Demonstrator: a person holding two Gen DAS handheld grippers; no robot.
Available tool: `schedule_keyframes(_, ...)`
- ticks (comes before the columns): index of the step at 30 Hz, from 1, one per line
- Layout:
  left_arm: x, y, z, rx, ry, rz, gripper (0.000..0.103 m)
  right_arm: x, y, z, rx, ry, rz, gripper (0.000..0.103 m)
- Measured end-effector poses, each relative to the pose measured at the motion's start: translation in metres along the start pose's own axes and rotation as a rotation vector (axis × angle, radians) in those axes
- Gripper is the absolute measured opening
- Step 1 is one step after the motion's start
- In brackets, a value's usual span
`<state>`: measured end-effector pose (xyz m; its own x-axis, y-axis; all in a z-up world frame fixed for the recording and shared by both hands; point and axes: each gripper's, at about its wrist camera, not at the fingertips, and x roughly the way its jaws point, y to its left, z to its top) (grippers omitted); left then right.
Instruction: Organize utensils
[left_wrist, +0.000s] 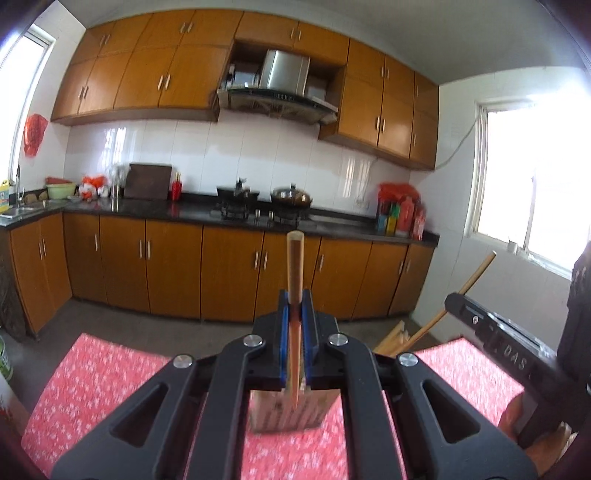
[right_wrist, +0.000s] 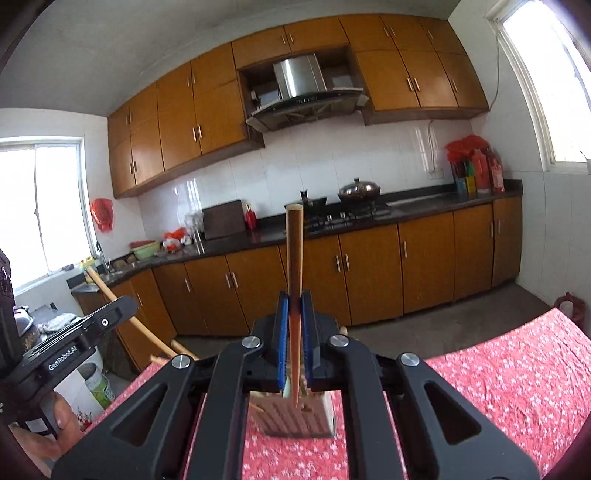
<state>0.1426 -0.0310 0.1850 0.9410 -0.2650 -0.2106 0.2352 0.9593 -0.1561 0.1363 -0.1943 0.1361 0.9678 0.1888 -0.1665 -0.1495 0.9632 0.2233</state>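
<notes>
My left gripper (left_wrist: 295, 314) is shut on a wooden chopstick (left_wrist: 294, 266) that stands upright between the blue pads, its thin tip hanging over a slatted wooden utensil holder (left_wrist: 284, 415) on the red floral tablecloth (left_wrist: 103, 380). My right gripper (right_wrist: 294, 314) is shut on a second wooden chopstick (right_wrist: 294, 251), its tip also above the wooden holder (right_wrist: 293, 419). Each gripper shows in the other's view: the right one (left_wrist: 491, 328) with its chopstick (left_wrist: 469, 284), the left one (right_wrist: 74, 332) with its chopstick (right_wrist: 122, 306).
More chopsticks (left_wrist: 393, 338) lie on the table's far edge, and they also show in the right wrist view (right_wrist: 173, 350). Beyond the table are orange kitchen cabinets (left_wrist: 229, 269), a dark countertop (left_wrist: 192, 212) with a stove and wok (left_wrist: 291, 197), and bright windows at the sides.
</notes>
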Motion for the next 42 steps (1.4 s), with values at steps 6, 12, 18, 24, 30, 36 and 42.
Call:
schedule_keyframes(6, 0.02, -0.005, 0.022, -0.008, -0.058, 0.033, 0.007, 0.022, 0.001, 0.008, -0.011, -0.027, -0.026, 0.008)
schedule_keyframes(12, 0.049, 0.008, 0.004, -0.024, -0.009, 0.039, 0.007, 0.052, -0.005, -0.013, -0.003, 0.049, -0.045, 0.008)
schedule_keyframes(18, 0.073, 0.019, -0.012, -0.044, 0.029, 0.038, 0.008, 0.07, -0.004, -0.022, -0.019, 0.103, -0.06, 0.008)
schedule_keyframes(24, 0.067, 0.032, -0.014, -0.074, 0.027, 0.062, 0.034, 0.055, -0.012, -0.025, 0.008, 0.082, -0.073, 0.044)
schedule_keyframes(30, 0.033, 0.047, -0.023, -0.075, 0.017, 0.097, 0.044, 0.025, -0.023, -0.028, 0.025, 0.059, -0.096, 0.051)
schedule_keyframes(36, -0.01, 0.061, -0.066, -0.043, 0.044, 0.16, 0.067, -0.005, -0.02, -0.067, -0.028, 0.079, -0.145, 0.075)
schedule_keyframes(42, -0.048, 0.058, -0.126, 0.038, 0.068, 0.212, 0.094, -0.027, -0.007, -0.12, -0.071, 0.118, -0.199, 0.094)
